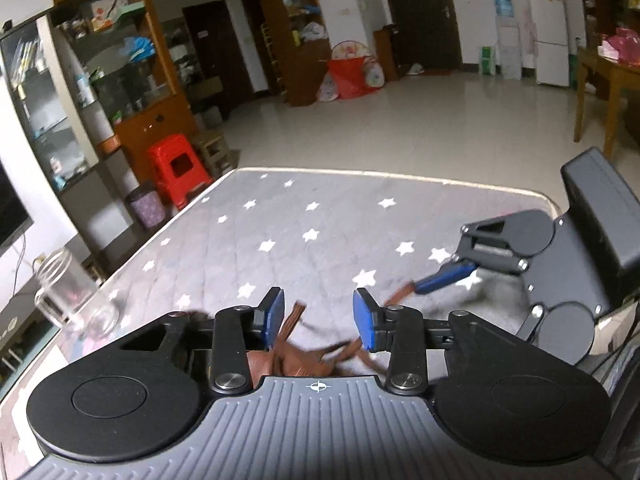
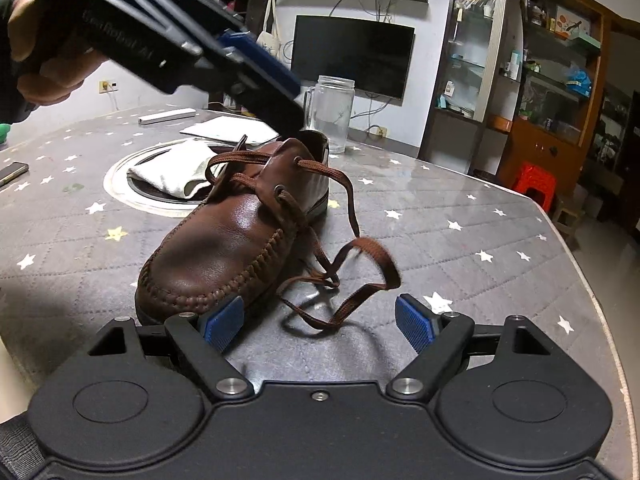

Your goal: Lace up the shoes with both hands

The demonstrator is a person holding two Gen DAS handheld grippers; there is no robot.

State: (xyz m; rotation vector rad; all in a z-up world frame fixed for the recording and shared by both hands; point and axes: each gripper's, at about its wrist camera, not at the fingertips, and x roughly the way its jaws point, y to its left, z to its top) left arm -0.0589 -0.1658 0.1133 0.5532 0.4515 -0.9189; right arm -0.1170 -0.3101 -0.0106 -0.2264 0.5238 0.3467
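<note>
The table (image 2: 460,240) with its grey star-printed cover carries everything here; near its middle lies a brown leather shoe (image 2: 224,248), toe toward the right wrist camera, heel toward a clear glass jar (image 2: 332,112) further back. A folded white cloth (image 2: 172,174) rests in a round recess just beside the shoe

The lace (image 2: 360,276) is threaded through the upper eyelets and crosses over the tongue, but it is loose: one free end trails off the shoe's side and lies in slack loops on the table, between the shoe and the right tongs. So the step in hand looks like gathering the free ends for tightening or tying, with little of that done

The right tongs (image 2: 320,322) sit low at the table in front of the toe, spread wide, holding nothing, the looped lace just ahead of the gap. The left tongs (image 1: 319,318) hang above the shoe's opening, parted with lace strands beneath them; they appear to grip nothing

Next, I judge, the right tongs need to close on the loose loop while the left picks up the other strand near the eyelets
</note>
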